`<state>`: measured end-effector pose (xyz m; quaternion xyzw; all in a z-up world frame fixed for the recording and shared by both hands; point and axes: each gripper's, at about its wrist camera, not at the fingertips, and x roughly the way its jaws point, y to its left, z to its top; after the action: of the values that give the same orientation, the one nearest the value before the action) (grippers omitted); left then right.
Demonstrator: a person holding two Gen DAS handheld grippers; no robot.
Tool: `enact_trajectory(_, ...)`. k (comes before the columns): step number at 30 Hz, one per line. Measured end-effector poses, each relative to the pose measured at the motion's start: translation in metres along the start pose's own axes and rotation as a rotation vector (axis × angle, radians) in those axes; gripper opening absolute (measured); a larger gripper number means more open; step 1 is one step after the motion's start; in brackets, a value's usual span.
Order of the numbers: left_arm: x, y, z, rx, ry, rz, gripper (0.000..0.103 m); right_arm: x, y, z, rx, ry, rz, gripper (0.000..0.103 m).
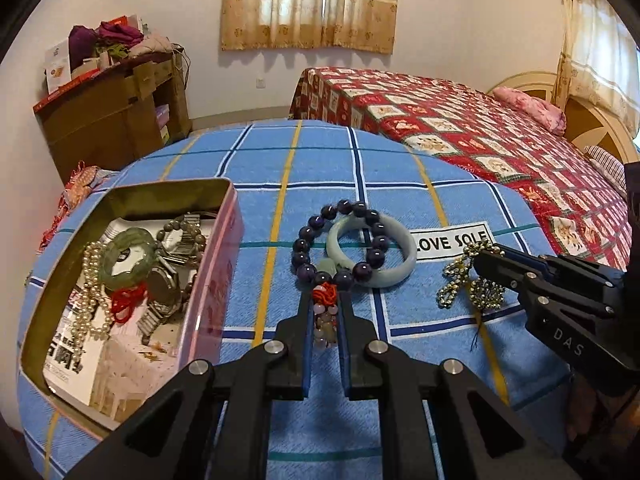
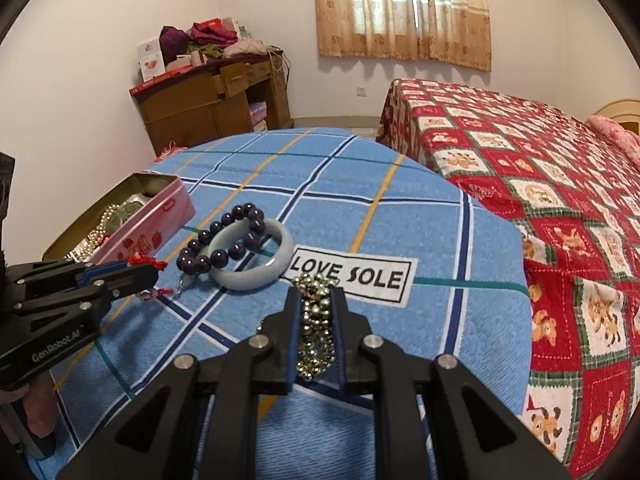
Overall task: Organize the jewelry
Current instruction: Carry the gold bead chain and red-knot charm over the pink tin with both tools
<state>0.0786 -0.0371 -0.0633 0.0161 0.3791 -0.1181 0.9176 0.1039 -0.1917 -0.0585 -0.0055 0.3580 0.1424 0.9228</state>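
Partly sorted. Landmark: the open pink rectangular tin (image 1: 224, 240) at left on the blue checked cloth (image 1: 400, 152). Inside it already lay a pearl strand (image 1: 90, 284), a green jade bangle (image 1: 124, 256), a steel watch (image 1: 162, 292) and red cord.

Just right of the tin, the left gripper (image 1: 325, 300) was clamped on the red-knotted tassel (image 1: 326, 294) of the dark purple round-bead bracelet (image 1: 340, 240). That bracelet draped over a smooth pale jade bangle (image 1: 372, 252), both on the cloth.

Farther right of the tin, the right gripper (image 2: 316, 300) was clamped on a bunched chain of small shiny gold-metal beads (image 2: 316, 320).

Judgement: three pieces still to go in.
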Motion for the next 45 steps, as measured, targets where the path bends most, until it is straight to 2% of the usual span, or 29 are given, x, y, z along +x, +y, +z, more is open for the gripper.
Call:
enact_trajectory(13,-0.047,0.008,0.003,-0.02,-0.086,-0.046,0.009,-0.019,0.014,0.007,-0.026,-0.039,0.023,0.017)
enact_trajectory(21,-0.067,0.021,0.007,-0.052,-0.124,-0.045,0.009,-0.035,0.035,0.021,-0.055,-0.074,0.082,0.017)
enact_trajectory(35,-0.097,0.058,0.018,-0.111,-0.192,0.024,0.009,-0.041,0.077,0.049,-0.135,-0.101,0.204,0.016)
enact_trajectory(45,-0.113,0.097,0.023,-0.159,-0.225,0.093,0.009,-0.045,0.11,0.073,-0.216,-0.14,0.256,0.016)
